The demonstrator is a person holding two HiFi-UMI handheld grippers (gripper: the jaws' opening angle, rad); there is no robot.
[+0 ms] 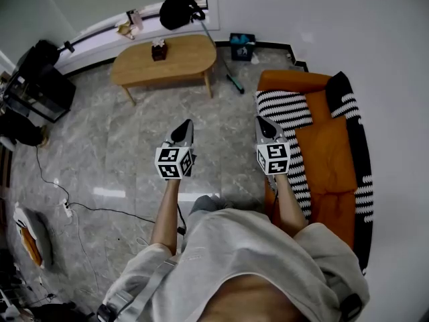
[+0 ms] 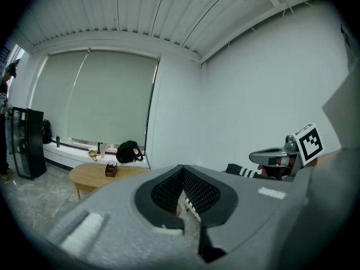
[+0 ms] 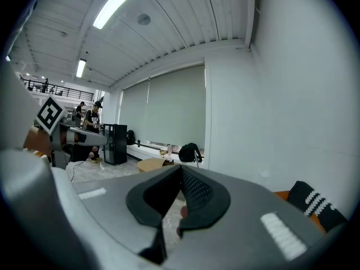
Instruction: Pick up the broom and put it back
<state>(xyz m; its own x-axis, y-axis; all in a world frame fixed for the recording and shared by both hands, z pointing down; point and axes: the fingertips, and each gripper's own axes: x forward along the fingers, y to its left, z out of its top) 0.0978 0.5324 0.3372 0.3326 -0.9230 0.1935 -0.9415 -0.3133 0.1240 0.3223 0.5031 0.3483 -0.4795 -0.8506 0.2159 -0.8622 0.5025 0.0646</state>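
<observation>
The broom [image 1: 221,58] leans by the far wall, just right of the wooden coffee table [image 1: 164,62], with its thin handle slanting up and its dark head on the floor. Both grippers are held out over the marble floor, well short of it. My left gripper [image 1: 186,123] points toward the table, jaws together and nothing between them; its closed tips [image 2: 183,171] fill the left gripper view. My right gripper [image 1: 261,120] is beside the sofa's near corner, also shut and empty, as the right gripper view [image 3: 181,171] shows. Neither touches the broom.
An orange sofa [image 1: 332,149] with a striped black-and-white blanket [image 1: 287,109] runs along the right. A blue bin [image 1: 241,46] stands by the far wall, a black backpack [image 1: 179,9] on the window ledge, a black cabinet [image 1: 37,86] at left. Cables [image 1: 67,206] trail across the floor.
</observation>
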